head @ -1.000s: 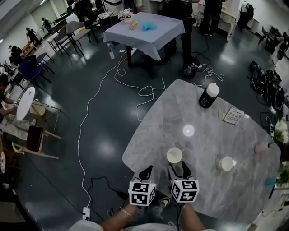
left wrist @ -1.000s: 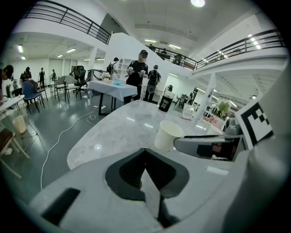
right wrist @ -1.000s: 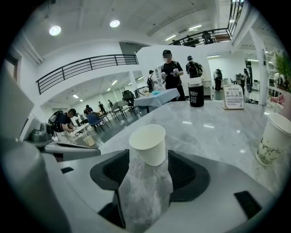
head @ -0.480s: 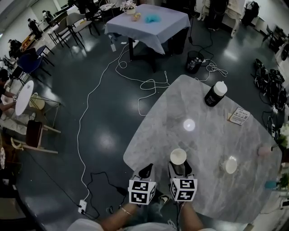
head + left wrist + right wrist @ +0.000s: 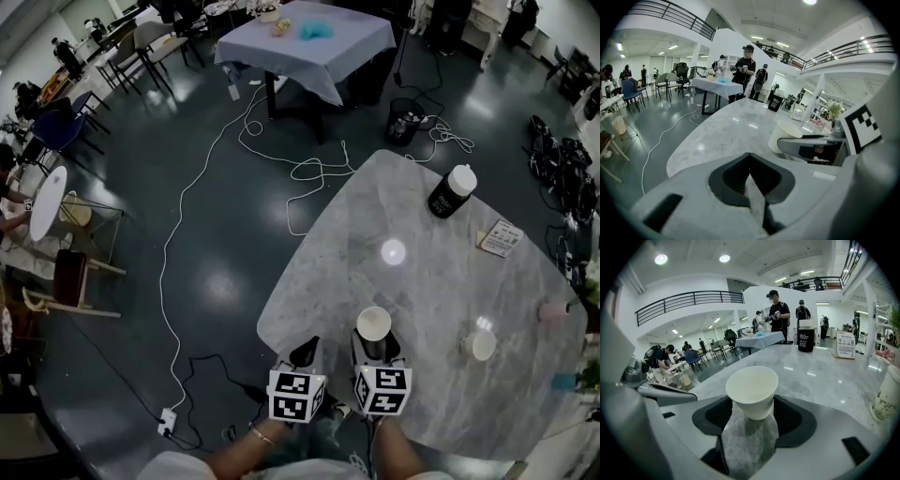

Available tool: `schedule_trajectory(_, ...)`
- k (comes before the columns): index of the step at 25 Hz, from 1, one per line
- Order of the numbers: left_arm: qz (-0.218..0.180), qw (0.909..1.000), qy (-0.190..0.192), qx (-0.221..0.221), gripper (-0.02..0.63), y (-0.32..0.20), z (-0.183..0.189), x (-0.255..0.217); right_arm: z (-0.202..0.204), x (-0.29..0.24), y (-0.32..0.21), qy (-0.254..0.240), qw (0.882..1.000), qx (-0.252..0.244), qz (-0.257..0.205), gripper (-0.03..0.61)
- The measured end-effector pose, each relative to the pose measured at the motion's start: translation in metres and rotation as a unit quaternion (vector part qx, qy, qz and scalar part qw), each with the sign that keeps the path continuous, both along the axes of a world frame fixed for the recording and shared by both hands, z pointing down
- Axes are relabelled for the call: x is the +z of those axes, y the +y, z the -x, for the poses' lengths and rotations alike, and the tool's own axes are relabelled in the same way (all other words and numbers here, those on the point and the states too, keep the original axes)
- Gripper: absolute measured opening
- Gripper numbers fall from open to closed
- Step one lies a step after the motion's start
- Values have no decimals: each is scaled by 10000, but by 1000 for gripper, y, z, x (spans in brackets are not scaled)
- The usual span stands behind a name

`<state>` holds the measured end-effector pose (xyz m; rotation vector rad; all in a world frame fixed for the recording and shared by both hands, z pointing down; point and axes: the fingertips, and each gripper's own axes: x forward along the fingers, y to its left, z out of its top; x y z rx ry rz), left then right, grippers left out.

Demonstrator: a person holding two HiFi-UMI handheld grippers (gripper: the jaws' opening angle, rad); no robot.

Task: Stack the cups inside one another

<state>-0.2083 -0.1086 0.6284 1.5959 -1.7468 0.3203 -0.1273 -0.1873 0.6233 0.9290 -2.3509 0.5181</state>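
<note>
A: Status: the right gripper (image 5: 375, 349) is spread wide, one jaw on each side of the near cup (image 5: 752, 391). The cup stands upright on the worktop (image 5: 412, 281), mouth up, close to our edge. We see no pad pressing on it.

B: Left gripper (image 5: 305, 352)?

A: Pressed together, nothing in it, just beside the right one at the worktop's edge.

B: So what do we worry about on the close?

A: Three things. One: the cup looks like thin paper and tapers toward the base, so if we pinch low on that slope it can squirt upward or tilt in the jaws. Two: too much squeeze ovals the wall, and then it likely won't seat in the next cup.

B: Three?

A: If one pad lands first, it shoves the cup sideways before the other arrives. Empty cup, smooth worktop, so we'd expect a slide or a tip.

B: And the target?

A: The second cup (image 5: 479, 345) stands well apart to the right, and a third cup (image 5: 548, 311) is farther out near the right edge. Both are loose — if we come down off-centre, we knock the target over instead of nesting.

B: Left gripper could steady it.

A: Agreed — but it has to open first.
</note>
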Motion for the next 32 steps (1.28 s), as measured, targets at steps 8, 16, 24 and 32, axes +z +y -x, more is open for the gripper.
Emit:
schedule_trajectory(8, -19, 9999, -6, 155, -5, -6, -4, -1, -6, -6, -6, -65, 9998, 150, -70, 239)
schedule_trajectory(16, -126, 9992, 64, 367, -5, -17, -23, -11, -27, -21, -12, -84, 9990, 387, -191, 239)
schedule_trajectory(24, -298, 9972, 40, 683, -5, -23, -52, -31, -60, -48, -15, -161, 9970, 683, -327, 239)
schedule_trajectory(32, -539, 9931, -29, 1037, -5, -35, -88, -57, -102, -80, -23, -236, 9923, 1074, -570, 239)
